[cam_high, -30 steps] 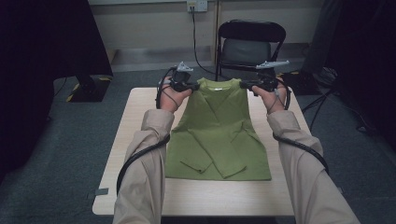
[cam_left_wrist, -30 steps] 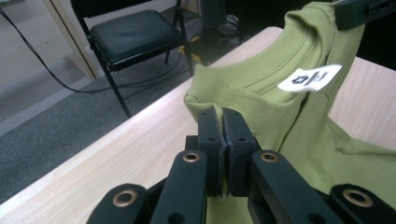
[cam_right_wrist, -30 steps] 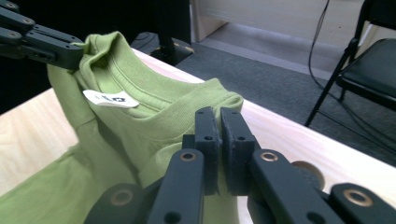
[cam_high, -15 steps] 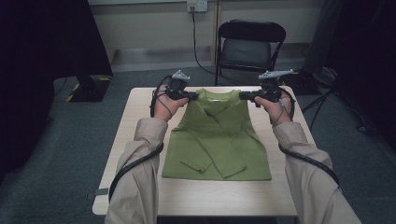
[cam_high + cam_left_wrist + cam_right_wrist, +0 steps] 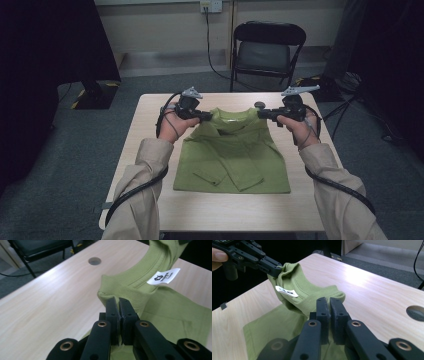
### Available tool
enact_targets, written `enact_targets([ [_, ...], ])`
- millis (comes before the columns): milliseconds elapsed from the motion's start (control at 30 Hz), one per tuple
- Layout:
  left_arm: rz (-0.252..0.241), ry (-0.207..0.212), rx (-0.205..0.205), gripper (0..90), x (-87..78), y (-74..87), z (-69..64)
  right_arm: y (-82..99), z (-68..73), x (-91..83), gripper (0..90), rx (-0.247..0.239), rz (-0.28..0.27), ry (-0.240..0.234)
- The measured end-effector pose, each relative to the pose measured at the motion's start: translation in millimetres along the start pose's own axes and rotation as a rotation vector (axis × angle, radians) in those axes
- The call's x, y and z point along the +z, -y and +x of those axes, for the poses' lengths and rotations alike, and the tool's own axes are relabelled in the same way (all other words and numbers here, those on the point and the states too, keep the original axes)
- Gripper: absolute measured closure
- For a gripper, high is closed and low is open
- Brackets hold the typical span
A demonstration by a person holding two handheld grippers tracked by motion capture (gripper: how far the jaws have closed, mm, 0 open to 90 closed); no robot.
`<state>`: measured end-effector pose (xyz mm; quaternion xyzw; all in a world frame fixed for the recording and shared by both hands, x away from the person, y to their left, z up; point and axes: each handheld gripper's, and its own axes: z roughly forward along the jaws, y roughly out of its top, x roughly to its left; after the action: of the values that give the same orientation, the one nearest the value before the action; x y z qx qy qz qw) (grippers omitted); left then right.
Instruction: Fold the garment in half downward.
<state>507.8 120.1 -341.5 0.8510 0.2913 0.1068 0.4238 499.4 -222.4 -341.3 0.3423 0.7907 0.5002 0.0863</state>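
Green shirt [image 5: 232,155] on table [image 5: 150,130], sleeves folded in, collar end raised. Left gripper [image 5: 206,116] clamped on 1 shoulder, right gripper [image 5: 261,114] clamped on the other. White label [image 5: 163,276] inside collar.

Beige long sleeves [image 5: 142,200] down both forearms. Black left gripper [image 5: 206,116] and black right gripper [image 5: 263,113], each topped by a grey three-cornered plate [image 5: 192,93]. Black cable [image 5: 135,192] trailing along each sleeve. Brass-ringed pivots [image 5: 102,324] on matte black jaw links.
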Motion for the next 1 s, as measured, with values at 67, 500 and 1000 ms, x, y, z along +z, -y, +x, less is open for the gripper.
enact_targets([
  [67,0.009,0.014,0.008,87.3,1.1,4.4,-4.6,4.8,2.3,-2.3,86.1,0.0,0.003,-0.01],
  [500,0.043,0.076,0.019,87.3,6.0,34.8,-16.5,38.8,18.3,-1.7,86.1,-0.012,0.031,-0.046],
  [1000,0.052,0.135,-0.011,87.0,16.7,75.7,-25.5,80.8,27.1,8.1,85.9,-0.01,0.073,-0.077],
])
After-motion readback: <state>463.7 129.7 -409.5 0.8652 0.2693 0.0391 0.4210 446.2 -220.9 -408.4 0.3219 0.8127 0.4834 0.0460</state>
